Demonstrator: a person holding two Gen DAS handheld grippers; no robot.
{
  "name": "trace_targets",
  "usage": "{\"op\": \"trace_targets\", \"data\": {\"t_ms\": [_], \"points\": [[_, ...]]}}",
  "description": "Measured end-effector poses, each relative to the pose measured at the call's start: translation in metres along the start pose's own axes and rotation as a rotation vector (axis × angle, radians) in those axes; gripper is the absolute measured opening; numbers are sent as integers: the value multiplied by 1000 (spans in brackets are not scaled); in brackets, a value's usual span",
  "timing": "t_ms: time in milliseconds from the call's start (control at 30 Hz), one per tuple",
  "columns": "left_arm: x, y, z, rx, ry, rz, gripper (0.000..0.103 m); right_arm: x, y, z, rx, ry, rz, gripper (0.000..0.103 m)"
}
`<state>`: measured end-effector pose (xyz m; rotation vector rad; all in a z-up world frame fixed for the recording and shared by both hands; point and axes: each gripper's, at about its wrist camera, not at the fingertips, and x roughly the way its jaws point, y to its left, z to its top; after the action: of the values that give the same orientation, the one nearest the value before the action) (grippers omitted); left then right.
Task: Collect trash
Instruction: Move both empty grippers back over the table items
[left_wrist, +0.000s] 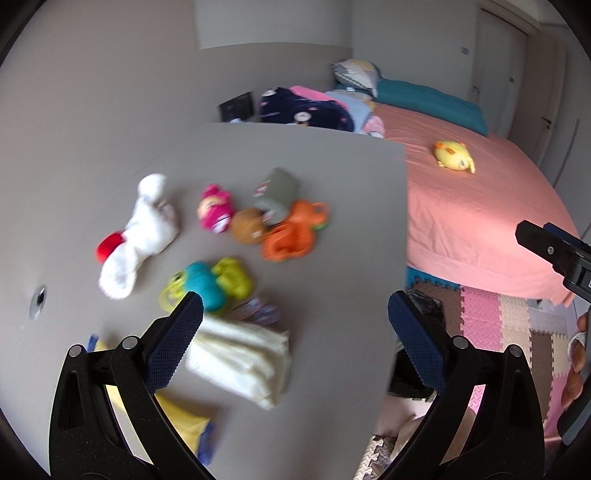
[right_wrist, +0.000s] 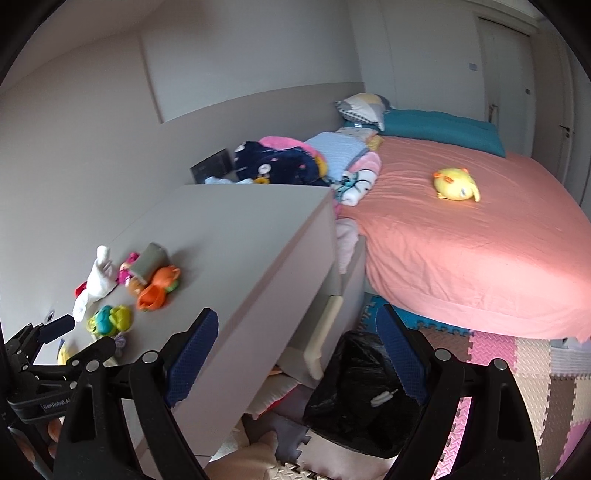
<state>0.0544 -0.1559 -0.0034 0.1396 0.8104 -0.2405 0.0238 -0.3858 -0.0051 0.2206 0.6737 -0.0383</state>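
One black trash bag (right_wrist: 354, 391), one yellow plush (right_wrist: 456, 184), two pillows (right_wrist: 364, 107), one bed (right_wrist: 480, 251)

I'm in a home bedroom: a pink-sheeted bed (right_wrist: 480, 251) on my right, toys on a dresser (right_wrist: 236, 236), foam floor mats (right_wrist: 517, 369).

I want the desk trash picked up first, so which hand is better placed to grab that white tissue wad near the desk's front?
Left. The left gripper is open over the desk with the white tissue wad just ahead; the right gripper, also open, points past the desk edge at the black trash bag.
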Motion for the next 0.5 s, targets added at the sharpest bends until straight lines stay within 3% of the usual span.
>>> {"op": "trace_targets", "data": {"t_ms": [500], "points": [[-18,79,-46,-137,57,141,97,9,84,-27,-130,40,146,88]]}}
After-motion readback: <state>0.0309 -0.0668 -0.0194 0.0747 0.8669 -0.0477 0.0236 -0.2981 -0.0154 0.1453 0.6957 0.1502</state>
